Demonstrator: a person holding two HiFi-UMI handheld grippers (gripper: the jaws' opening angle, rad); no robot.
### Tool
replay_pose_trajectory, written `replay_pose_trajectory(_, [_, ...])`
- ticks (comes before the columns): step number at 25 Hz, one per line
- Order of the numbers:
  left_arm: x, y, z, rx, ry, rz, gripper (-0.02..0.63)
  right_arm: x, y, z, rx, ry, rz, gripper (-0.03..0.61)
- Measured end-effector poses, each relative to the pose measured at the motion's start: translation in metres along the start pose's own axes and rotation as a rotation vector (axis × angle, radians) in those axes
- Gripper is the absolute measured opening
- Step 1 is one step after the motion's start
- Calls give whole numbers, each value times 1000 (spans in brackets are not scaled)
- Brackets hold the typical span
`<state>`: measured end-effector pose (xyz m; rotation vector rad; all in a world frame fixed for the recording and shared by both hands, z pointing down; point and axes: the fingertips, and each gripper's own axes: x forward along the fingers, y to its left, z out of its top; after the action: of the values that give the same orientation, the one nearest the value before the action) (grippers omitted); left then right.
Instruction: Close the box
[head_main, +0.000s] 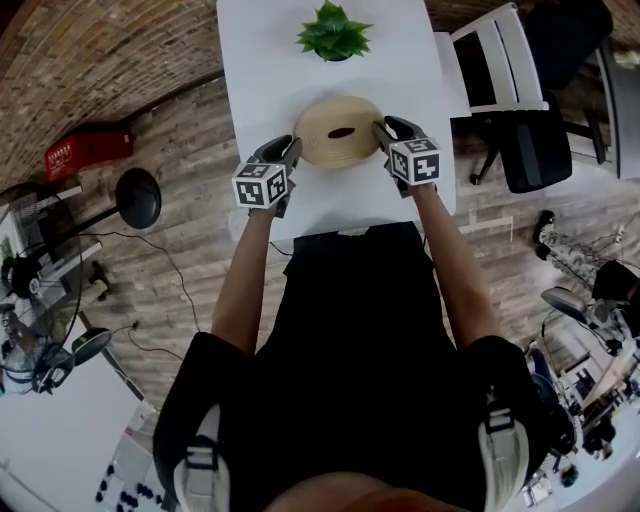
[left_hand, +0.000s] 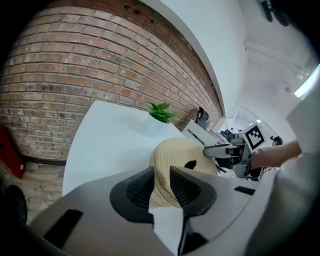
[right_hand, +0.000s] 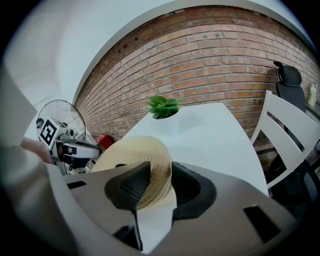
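Straw-coloured and coiled in tight ridged rows, the round woven box (head_main: 340, 130) sits in the upper middle of the head view on a smooth white table (head_main: 260, 70). Its domed top is broken by one dark oval hole at the centre.

The left gripper (left_hand: 161, 174) is clamped on the box's left rim. In the left gripper view, its ribbed black pads press the woven edge from both sides. The right gripper (right_hand: 159, 172) grasps the opposite rim the same way, with the coiled edge filling the gap between its pads. Both grippers have smooth grey plastic bodies.

Beyond the box, at the top of the head view, a small plant (head_main: 334, 32) with spiky green leaves stands in a white pot. At the upper right is a white slatted chair (head_main: 490, 60), and below it a black office chair (head_main: 535, 145). A red case (head_main: 85, 150) lies on the floor at the left. In the left gripper view a red-brick wall (left_hand: 75, 65) backs the table.
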<state>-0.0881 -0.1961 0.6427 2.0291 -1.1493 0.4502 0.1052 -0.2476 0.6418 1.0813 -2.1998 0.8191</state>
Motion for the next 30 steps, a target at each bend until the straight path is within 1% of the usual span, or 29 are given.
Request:
replay_pose_trajectory(2, [1,4,-4,-7,17,14,124,0,-2,0,1,-3,-4,136])
replay_pose_trajectory(5, [6,2,-15,-52,52,-21,161,1,-5,-2,21,-5,1,156])
replay_pose_trajectory(8, [11,-2,-17,-75,60,-39,160,3,-4,-5,83,5,46,156])
replay_pose_trajectory(10, [12,-2,-15,-71,62,-30,160,3,-4,-6,129,10,81,130])
replay_pose_trajectory(11, [12,-2,-13,-71,61,-30,158,3,-4,-6,139,11,88,129])
replay_pose_trajectory(16, [15,-4,-10,-63,67,-41,158,1,-8,-3,135,3,77,127])
replay_pose_trajectory(21, [18,-3,-9,-62,64,-31,160,4,-12,-3,155,4,71,129])
replay_pose_trajectory(25, [20,-2,-12,-67,57,-28,164,6,-13,-7,178,-4,83,130])
replay_pose_trajectory(27, [21,-3,-12,-78,58,-28,164,6,-13,-7,177,-10,84,130])
replay_pose_trajectory(30, [21,-3,-12,-71,61,-21,167,6,-12,-6,163,-12,79,130])
